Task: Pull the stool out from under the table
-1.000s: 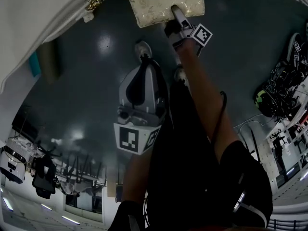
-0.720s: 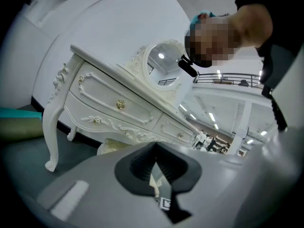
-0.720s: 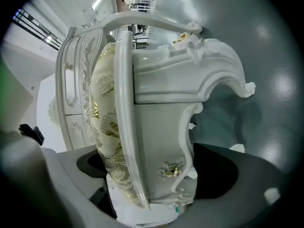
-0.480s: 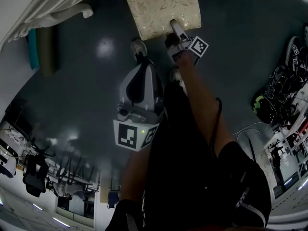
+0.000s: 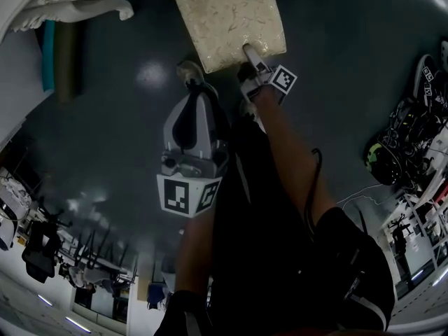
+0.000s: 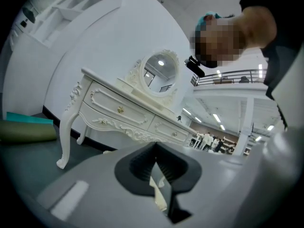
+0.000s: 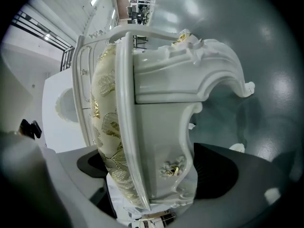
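The stool has a cream, gold-patterned cushion and a white carved frame; it stands on the dark floor at the top of the head view. My right gripper is shut on its near edge. In the right gripper view the stool's white seat rim and cushion fill the space between the jaws of the right gripper. One curved stool leg shows above. My left gripper hangs apart from the stool, near the person's legs, shut on nothing. The white table, with a mirror, stands ahead of the left gripper.
The white table's edge sits at the upper left of the head view, with a green and teal roll on the floor below it. A heap of gear and cables lies at the right. The person's shoe is close to the stool.
The stool has slid out from the table toward the person, with my right gripper still shut on its edge. The table has drawn back to the upper left. My left gripper has shifted slightly left.
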Motion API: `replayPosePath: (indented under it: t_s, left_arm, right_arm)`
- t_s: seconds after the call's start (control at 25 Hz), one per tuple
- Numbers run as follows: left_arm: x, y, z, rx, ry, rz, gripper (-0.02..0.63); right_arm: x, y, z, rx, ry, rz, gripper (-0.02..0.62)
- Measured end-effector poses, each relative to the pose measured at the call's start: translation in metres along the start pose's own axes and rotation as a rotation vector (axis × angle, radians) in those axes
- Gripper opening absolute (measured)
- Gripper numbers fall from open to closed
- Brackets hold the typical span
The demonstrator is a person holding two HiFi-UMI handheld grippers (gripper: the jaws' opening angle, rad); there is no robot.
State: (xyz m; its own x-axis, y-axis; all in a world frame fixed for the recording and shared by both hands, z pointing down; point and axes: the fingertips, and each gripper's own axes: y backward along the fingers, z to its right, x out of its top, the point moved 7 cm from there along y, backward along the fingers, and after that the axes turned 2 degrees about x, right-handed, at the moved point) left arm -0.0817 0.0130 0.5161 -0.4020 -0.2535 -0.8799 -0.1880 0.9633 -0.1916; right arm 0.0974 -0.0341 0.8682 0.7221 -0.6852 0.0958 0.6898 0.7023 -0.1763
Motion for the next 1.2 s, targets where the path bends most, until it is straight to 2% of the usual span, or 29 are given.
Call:
replayPosePath:
  t_s: [0.32, 0.68, 0.88, 1.2]
  left_arm:
    - [-0.006, 0.041, 0.021, -0.014, -0.003, -0.043, 0.006]
    - [-0.025, 0.075, 0.032, -0.101, -0.010, -0.078, 0.006]
    - [-0.036, 0.115, 0.038, -0.122, -0.008, -0.100, 0.006]
    - [-0.046, 0.134, 0.033, -0.143, -0.003, -0.127, 0.006]
  right_arm:
    - [-0.034, 0.066, 0.015, -0.016, -0.003, 0.011, 0.532]
    - [-0.075, 0.134, 0.032, -0.009, -0.011, 0.046, 0.531]
    - [-0.105, 0.180, 0.042, -0.012, -0.016, 0.063, 0.529]
    - [-0.118, 0.203, 0.050, -0.008, -0.012, 0.070, 0.529]
